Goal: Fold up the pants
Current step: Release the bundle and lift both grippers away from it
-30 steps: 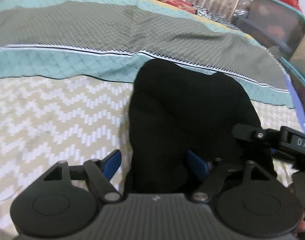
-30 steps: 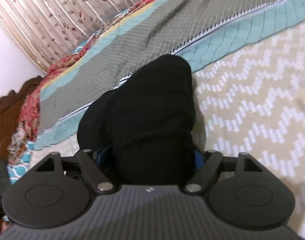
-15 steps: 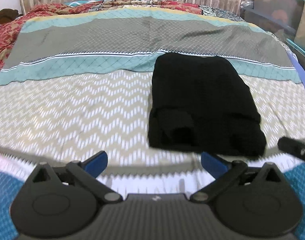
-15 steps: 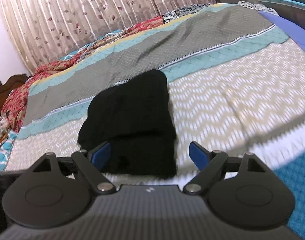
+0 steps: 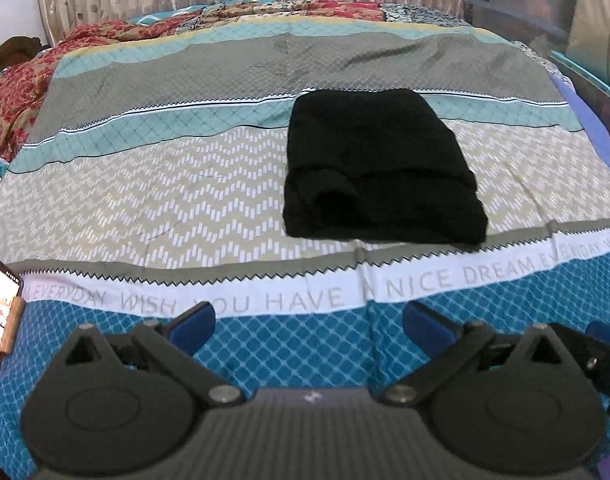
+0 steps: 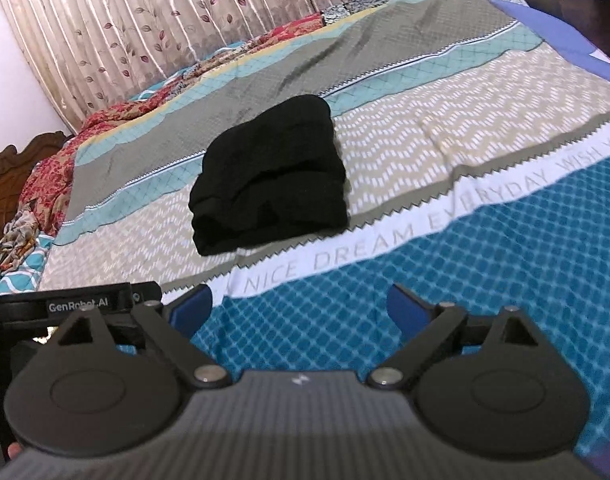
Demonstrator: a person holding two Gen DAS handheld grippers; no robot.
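The pants (image 5: 381,168) lie folded into a compact stack on the bed (image 5: 145,184), well apart from both grippers. Left gripper (image 5: 309,320) stands wide and empty. Right gripper (image 6: 301,308) has just been opening, nothing between its jaws. Folding appears complete; next move, if any, calls only for squaring edges.

Left gripper (image 5: 309,322): black body w/ ribbed grey centre, two round discs, silver pivot screws, blue pads on the fingers (image 5: 195,326). Right gripper (image 6: 301,306): same build, small white logo mid-body; black bar beside it reads "GenRobot.AI".
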